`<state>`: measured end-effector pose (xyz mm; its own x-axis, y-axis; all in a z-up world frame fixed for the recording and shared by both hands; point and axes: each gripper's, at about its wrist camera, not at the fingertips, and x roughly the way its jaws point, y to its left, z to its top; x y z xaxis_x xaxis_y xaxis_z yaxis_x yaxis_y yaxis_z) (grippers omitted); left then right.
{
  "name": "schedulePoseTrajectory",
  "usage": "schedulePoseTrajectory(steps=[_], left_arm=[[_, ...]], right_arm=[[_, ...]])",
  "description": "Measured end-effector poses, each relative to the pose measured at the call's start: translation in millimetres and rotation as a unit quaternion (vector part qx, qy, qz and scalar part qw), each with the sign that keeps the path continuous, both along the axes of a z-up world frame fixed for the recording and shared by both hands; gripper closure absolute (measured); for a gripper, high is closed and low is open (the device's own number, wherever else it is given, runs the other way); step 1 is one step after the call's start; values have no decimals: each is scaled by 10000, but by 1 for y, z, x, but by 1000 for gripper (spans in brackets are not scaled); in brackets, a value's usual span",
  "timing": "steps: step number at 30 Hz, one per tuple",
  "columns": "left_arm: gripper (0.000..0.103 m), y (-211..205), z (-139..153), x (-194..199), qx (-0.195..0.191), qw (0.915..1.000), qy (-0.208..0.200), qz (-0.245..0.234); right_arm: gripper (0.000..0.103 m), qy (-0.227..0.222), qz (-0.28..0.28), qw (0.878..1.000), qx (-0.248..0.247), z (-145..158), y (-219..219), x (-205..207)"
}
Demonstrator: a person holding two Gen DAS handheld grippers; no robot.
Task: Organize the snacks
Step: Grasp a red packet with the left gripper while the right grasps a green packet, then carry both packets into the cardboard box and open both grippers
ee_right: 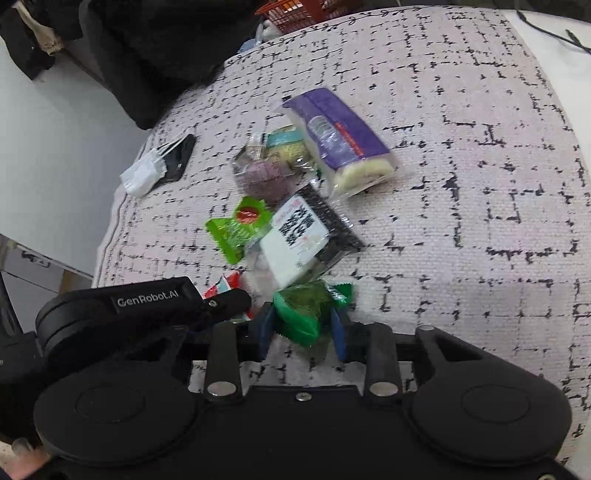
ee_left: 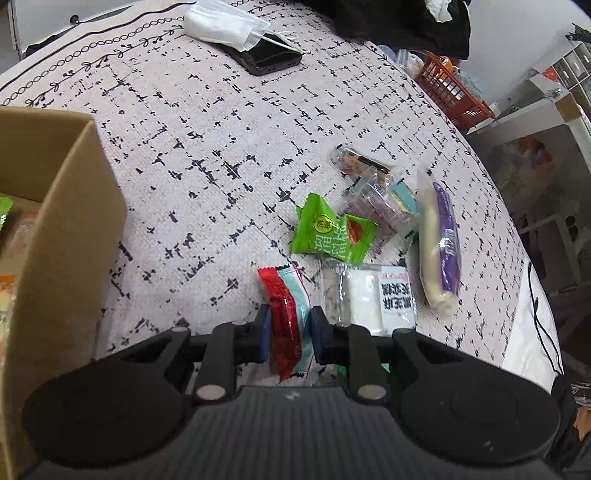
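Note:
My left gripper (ee_left: 291, 318) is shut on a red and pale blue snack packet (ee_left: 284, 295), with its blue pads pressing both sides just above the patterned tablecloth (ee_left: 207, 155). At the left edge stands an open cardboard box (ee_left: 62, 221) with packets inside. In the right wrist view my right gripper (ee_right: 302, 325) is shut on a dark green packet (ee_right: 306, 302). The left gripper (ee_right: 236, 301) shows beside it at the left, with the red packet (ee_right: 225, 284) peeking out. Loose snacks lie ahead: a light green packet (ee_right: 240, 225), a white labelled packet (ee_right: 295, 240) and a purple bun packet (ee_right: 340, 136).
A phone (ee_left: 266, 55) with a white face mask (ee_left: 225, 26) partly over it lies at the far side of the table. An orange basket (ee_left: 450, 88) sits beyond the table's right edge, near white shelving (ee_left: 554, 85). Dark clothing (ee_right: 155, 55) hangs behind the table.

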<state>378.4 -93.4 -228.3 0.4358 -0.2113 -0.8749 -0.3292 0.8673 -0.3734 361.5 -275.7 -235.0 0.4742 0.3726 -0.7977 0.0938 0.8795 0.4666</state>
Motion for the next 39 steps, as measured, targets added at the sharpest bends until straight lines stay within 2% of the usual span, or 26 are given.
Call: schedulePoseTrajectory(steps=[8,20,39], left_arm=[[82,6,29,-17,91,9998,-187,-23],[82,12,66,-53,209,9989,-411,-128],[82,65,110,-113,310,9976,-617,40]], right_arm=[[76,-260,101,9996,-59,18,2,-14],[76,-568,122,9974,-435,48,6,-44],[76,-1155,438,9886,-862,98,57,-91]])
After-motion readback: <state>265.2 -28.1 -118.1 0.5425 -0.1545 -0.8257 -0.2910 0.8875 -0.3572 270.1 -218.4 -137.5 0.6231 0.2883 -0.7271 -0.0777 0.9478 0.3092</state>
